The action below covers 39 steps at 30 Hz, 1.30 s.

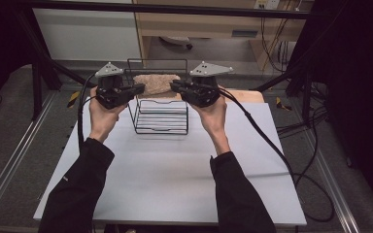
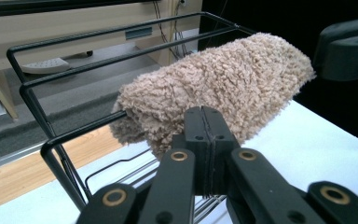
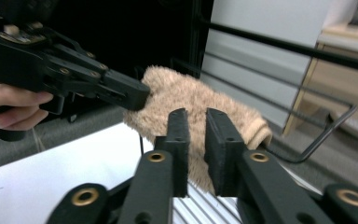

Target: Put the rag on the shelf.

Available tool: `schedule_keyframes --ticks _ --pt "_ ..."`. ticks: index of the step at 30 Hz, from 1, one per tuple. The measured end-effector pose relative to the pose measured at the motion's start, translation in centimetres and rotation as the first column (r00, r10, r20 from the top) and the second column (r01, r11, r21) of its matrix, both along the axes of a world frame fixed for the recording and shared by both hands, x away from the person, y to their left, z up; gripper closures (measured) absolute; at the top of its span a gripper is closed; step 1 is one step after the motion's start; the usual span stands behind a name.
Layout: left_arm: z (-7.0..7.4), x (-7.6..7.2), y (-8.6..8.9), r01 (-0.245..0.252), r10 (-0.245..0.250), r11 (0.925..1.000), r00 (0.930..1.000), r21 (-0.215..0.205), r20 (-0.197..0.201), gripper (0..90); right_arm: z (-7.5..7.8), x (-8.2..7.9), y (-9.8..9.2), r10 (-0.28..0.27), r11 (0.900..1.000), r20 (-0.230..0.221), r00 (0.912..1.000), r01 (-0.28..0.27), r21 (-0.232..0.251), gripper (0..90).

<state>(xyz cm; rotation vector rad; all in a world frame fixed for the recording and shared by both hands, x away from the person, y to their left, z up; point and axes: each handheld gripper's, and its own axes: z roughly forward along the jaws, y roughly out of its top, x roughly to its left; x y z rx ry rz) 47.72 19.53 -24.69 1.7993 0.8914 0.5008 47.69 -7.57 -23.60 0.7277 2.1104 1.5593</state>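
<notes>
White table (image 1: 175, 174) bears black wire rack (image 1: 161, 116) under fuzzy tan towel (image 1: 156, 83).

Tan fuzzy towel (image 1: 156, 83), black wire rack (image 1: 161, 116)

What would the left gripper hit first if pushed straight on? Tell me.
Most likely the fuzzy tan towel itself: the left gripper, its jaws shut, already points into the towel's near end at the wire rack.

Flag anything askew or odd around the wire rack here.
Nothing stands out. The folded beige towel is held level between both hand-held grippers, left and right, above the upright black wire rack on the white table.
</notes>
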Motion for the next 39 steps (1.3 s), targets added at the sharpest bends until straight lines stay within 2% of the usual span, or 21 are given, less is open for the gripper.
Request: schedule_keyframes --ticks 3,7,15,22,31,39 --pt "-0.3 0.0 0.2 -0.003 0.003 1.0 1.0 0.004 -0.005 89.0 -0.8 0.3 0.4 -0.005 0.999 -0.033 0.9995 0.004 -0.036 86.9" --pt "-0.8 0.1 0.3 -0.008 0.008 0.9999 0.9999 0.007 -0.008 89.0 -2.2 1.2 0.4 -0.042 0.998 -0.082 0.9958 0.039 -0.041 88.8" --pt "-1.4 0.7 0.0 -0.031 0.031 0.9995 0.9995 0.002 -0.005 88.9 -3.1 2.1 0.3 -0.068 0.997 -0.084 0.9941 0.065 -0.038 89.1" --pt "-1.5 0.4 0.4 -0.019 0.019 0.9996 0.9998 -0.021 -0.001 87.6 -2.9 1.7 0.2 -0.061 0.998 -0.064 0.9961 0.059 -0.035 87.3" --pt "-0.6 -0.7 0.6 -0.008 0.009 0.9996 0.9996 -0.025 0.025 80.6 -1.7 0.4 -0.8 -0.044 0.999 -0.044 0.9981 0.044 0.011 81.0" --pt "0.3 -1.1 0.4 -0.005 0.007 0.9994 0.9993 -0.034 0.037 76.0 -0.9 0.1 -1.5 -0.044 0.998 -0.039 0.9983 0.045 0.032 78.3"
